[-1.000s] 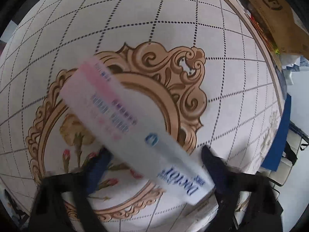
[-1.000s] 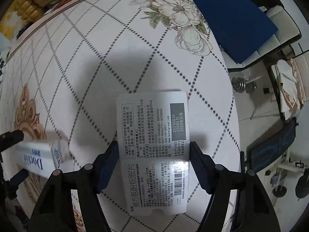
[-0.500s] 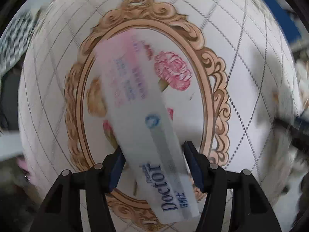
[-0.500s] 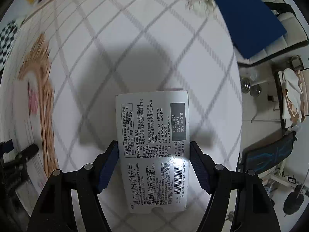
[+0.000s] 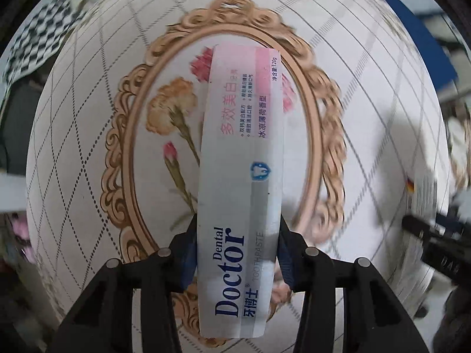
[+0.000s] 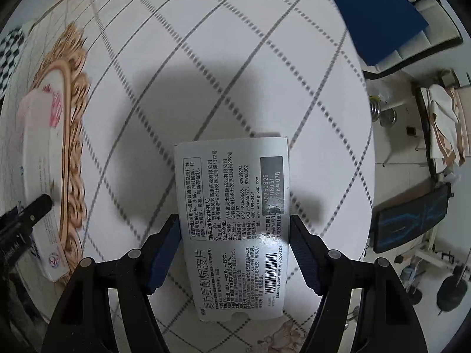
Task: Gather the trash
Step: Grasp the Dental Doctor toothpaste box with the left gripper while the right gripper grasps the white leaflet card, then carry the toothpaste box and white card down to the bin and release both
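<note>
Left gripper (image 5: 237,250) points down over the tablecloth (image 5: 88,147); jaws closing, blue pads already against both long edges of the toothpaste box (image 5: 241,153). Box runs lengthwise between the fingers, its pink end far out ahead of the tips, its "Doctor" end back toward the camera. Beneath it, the gold oval frame print (image 5: 132,135) with carnations, mostly left of the box. Off to the right of these tongs, blurred: the other gripper and the edge of a white printed carton.

Right gripper (image 6: 234,244) also points down, clamped on the medicine box (image 6: 232,223), pads pressed to its two sides. Box sticks out ahead of the fingertips, printed back face and barcode toward the camera. Far left of these tongs, the toothpaste box shows again with a black finger on it. Ahead and to the right, a blue board (image 6: 374,14) past the table edge.
</note>
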`<state>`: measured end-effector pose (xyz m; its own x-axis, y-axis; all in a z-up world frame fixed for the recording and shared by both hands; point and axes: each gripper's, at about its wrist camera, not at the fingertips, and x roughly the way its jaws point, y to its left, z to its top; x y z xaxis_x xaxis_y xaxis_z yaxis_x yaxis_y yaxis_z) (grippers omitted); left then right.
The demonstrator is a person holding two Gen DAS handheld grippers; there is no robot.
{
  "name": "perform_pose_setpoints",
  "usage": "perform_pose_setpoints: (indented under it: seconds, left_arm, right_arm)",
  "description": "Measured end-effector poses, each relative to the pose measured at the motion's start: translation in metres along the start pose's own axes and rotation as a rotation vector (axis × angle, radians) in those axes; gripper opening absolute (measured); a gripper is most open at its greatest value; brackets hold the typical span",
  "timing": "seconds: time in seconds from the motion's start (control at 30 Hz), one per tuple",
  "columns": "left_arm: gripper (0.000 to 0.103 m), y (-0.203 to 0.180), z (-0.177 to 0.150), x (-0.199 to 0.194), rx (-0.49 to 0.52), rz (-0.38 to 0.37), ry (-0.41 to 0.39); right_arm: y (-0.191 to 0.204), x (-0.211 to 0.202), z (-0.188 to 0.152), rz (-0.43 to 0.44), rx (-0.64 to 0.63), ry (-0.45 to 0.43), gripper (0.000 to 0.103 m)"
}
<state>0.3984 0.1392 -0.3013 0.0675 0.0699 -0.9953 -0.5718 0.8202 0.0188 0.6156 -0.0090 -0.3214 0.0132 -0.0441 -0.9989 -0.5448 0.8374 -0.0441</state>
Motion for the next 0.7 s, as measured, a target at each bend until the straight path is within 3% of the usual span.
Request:
perform_pose_setpoints:
  seconds: [0.17, 0.5, 0.7]
  left_arm:
    - [0.044, -0.020, -0.005, 0.003, 0.040, 0.028, 0.005]
    - [0.050, -0.012, 0.049, 0.014, -0.031, -0.050, 0.030]
    - [0.044, -0.001, 0.029, 0.005, -0.017, -0.018, -0.022]
  right_arm:
    - [0.001, 0.002, -0.004, -0.005, -0.012, 0.007, 0.074]
    - [-0.006, 0.007, 0.002, -0.002, -0.002, 0.015, 0.075]
    - [0.007, 0.001, -0.010, -0.006, -0.026, -0.025, 0.074]
